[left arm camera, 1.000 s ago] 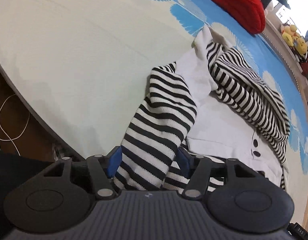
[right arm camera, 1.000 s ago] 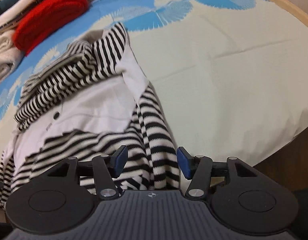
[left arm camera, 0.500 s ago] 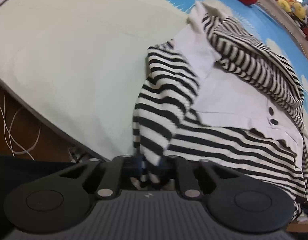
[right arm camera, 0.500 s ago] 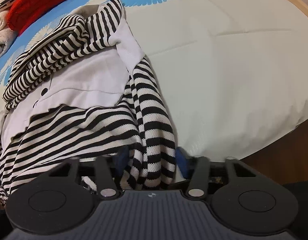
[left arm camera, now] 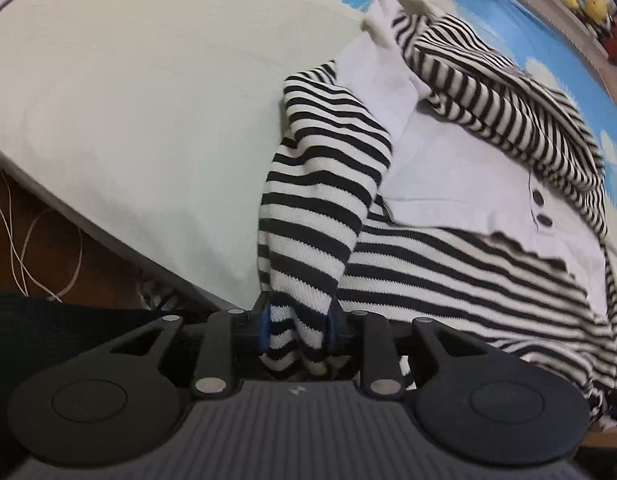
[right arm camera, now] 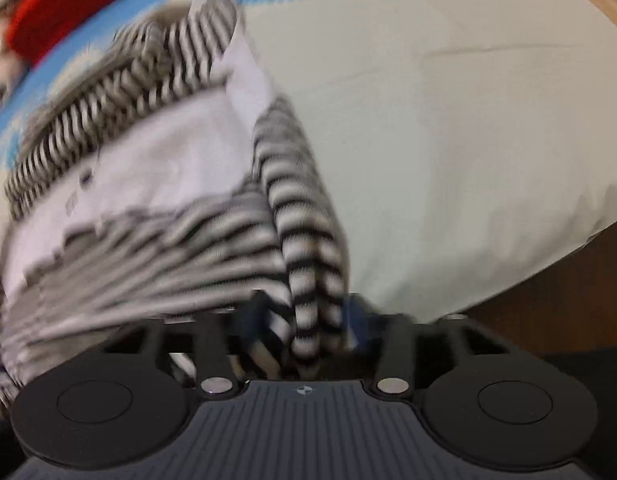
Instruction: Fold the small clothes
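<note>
Right view blurred, buttons hard to make out. Striped garment [left arm camera: 448,264] lies on bed [left arm camera: 128,100] near edge. Left gripper [left arm camera: 298,330] fingers grip sleeve cuff; jaws just reopened slightly. Right gripper [right arm camera: 304,320] jaws just widened around other sleeve; grip unclear. A second ago both stood open. No readable writing.

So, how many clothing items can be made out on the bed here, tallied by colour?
Black-and-white striped garment: 1
Red knit item: 1
Total: 2
</note>
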The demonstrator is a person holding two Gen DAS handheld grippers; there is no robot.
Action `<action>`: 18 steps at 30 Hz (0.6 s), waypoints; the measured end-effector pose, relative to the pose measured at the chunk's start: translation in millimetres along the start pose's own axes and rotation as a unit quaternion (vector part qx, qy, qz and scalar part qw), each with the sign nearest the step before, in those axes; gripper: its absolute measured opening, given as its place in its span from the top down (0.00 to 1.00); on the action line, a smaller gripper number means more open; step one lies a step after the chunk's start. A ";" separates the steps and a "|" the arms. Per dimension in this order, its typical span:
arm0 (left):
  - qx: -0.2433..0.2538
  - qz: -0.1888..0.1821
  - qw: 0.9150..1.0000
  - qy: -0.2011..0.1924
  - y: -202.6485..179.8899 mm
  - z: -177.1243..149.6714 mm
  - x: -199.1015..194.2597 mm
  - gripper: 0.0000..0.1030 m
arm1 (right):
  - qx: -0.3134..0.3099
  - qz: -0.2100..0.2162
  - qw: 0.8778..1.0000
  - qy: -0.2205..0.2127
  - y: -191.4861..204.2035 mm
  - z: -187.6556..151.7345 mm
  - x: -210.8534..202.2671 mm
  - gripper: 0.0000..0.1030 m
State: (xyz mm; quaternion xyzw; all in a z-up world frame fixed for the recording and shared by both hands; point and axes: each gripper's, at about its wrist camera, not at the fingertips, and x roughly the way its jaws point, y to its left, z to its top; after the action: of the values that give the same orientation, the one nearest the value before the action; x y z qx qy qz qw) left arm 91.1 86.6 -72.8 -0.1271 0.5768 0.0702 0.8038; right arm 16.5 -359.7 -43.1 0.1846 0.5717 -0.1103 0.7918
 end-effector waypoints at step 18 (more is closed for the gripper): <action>0.024 0.006 0.999 -0.025 -8.8 -1.3 -9.6 0.89 | -0.017 0.019 0.998 -0.061 5.4 0.4 -20.4 0.92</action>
State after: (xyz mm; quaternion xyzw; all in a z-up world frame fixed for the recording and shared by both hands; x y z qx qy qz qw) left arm 89.1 78.2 -63.0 -0.1027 0.5586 0.0646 0.8205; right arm 12.4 -355.6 -22.8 0.1752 0.5203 -0.0965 0.8302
